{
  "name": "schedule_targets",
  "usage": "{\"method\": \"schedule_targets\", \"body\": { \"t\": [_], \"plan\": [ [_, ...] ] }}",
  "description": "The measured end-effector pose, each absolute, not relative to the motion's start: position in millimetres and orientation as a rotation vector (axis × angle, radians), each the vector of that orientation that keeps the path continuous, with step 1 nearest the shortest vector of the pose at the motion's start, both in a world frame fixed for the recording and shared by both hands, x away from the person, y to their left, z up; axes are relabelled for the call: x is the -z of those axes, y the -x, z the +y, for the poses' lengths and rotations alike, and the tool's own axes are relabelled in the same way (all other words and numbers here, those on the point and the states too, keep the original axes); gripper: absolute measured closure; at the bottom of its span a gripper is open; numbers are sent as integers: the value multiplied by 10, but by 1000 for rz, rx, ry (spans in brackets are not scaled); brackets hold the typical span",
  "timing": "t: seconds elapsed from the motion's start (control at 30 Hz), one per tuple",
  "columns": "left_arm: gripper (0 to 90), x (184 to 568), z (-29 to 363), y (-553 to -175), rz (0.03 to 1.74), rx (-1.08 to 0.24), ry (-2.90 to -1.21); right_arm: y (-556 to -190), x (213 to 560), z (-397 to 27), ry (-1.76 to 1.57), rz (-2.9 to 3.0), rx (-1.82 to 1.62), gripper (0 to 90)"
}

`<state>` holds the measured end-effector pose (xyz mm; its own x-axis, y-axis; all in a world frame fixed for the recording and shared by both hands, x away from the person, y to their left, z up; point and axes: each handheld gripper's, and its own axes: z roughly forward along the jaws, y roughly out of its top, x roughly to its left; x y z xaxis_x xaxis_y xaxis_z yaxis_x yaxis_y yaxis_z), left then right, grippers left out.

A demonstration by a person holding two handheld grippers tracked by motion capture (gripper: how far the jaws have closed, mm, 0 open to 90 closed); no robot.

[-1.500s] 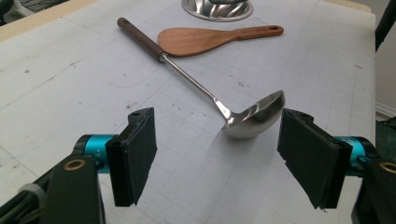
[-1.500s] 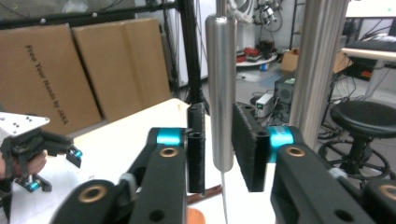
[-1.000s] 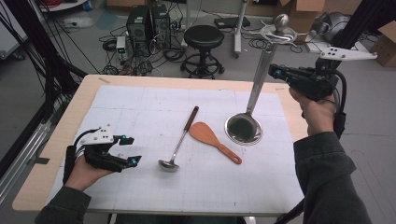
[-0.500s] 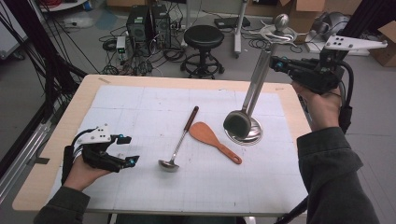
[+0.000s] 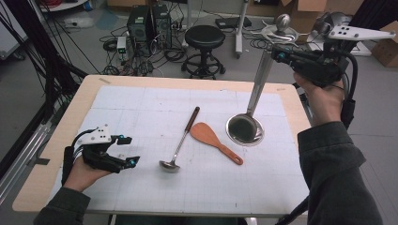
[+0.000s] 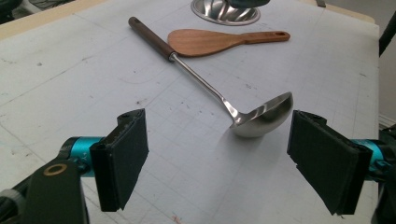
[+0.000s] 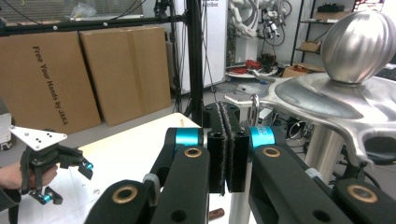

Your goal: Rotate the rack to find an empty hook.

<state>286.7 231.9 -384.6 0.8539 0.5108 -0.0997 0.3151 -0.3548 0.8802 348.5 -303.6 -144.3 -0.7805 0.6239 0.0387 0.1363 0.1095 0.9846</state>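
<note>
Above the table, right gripper (image 5: 278,55) clamps big ladle (image 5: 245,127) — left gripper (image 5: 127,150) gapes.

In the left gripper view the big ladle's bowl (image 6: 225,11) is cut off by the top edge. In the right gripper view the closed jaws hide most of its handle (image 7: 239,205).

We see a silver ladle (image 5: 245,125), an orange-brown wooden spatula (image 5: 213,140), and black grippers with turquoise accents on a white gridded mat (image 5: 141,108).
</note>
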Motion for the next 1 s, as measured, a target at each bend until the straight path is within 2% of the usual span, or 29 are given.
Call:
{"method": "schedule_targets", "body": {
  "t": [1.0],
  "plan": [
    [211,3833,2314,-2859,605,-233,-1964,-3500,1463,-2902,-809,1948,-1663,893]
  ]
}}
